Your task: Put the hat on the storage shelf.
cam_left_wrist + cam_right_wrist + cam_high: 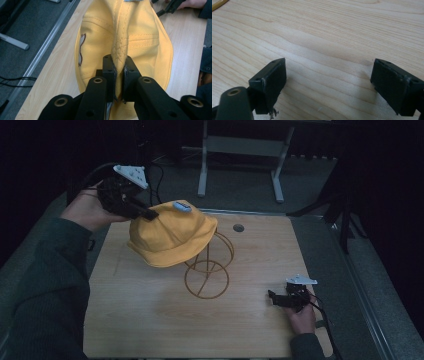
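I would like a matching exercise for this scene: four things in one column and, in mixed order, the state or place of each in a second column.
Things:
1. left claw
2. right claw
3. yellow fabric bucket hat
4. golden wire hat stand

States or places:
A. open, low over the bare wooden table
B. stands on the table, partly under the hat
C. shut on a fold of cloth
D. pinched at its brim, draped over the stand

Pairs: 1-C, 2-A, 3-D, 4-B
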### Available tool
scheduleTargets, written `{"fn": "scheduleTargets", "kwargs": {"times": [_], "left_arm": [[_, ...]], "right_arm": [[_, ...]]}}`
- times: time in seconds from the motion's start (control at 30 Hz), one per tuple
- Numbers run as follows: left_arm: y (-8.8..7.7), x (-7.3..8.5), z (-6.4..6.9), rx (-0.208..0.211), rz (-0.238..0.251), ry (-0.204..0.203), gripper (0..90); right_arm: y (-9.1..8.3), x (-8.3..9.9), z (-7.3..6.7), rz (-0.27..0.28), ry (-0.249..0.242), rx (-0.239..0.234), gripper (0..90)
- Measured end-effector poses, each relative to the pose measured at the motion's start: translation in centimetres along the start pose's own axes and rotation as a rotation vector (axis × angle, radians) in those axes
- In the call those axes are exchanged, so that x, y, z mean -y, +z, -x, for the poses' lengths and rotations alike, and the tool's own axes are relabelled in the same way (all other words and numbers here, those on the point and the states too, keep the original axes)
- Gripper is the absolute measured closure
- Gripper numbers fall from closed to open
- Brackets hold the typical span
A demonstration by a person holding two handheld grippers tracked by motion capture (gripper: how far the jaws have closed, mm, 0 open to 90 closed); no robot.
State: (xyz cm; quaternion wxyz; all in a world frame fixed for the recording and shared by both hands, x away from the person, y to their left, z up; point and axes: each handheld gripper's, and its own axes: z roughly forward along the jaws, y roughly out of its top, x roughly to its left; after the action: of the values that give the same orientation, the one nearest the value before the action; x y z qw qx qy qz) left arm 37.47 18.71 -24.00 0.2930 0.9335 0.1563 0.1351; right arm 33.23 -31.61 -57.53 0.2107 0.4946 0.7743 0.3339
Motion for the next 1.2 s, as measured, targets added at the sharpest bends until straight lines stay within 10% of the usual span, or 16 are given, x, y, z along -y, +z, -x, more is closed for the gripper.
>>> {"fn": "scheduleTargets", "kwargs": {"times": [1.2], "left_arm": [[5.5, -4.8, 1.1, 0.04, 0.023, 0.063, 81.3]], "right_arm": [[0.0, 0.0, 0.0, 0.003, -0.003, 0.0, 13.2]]}}
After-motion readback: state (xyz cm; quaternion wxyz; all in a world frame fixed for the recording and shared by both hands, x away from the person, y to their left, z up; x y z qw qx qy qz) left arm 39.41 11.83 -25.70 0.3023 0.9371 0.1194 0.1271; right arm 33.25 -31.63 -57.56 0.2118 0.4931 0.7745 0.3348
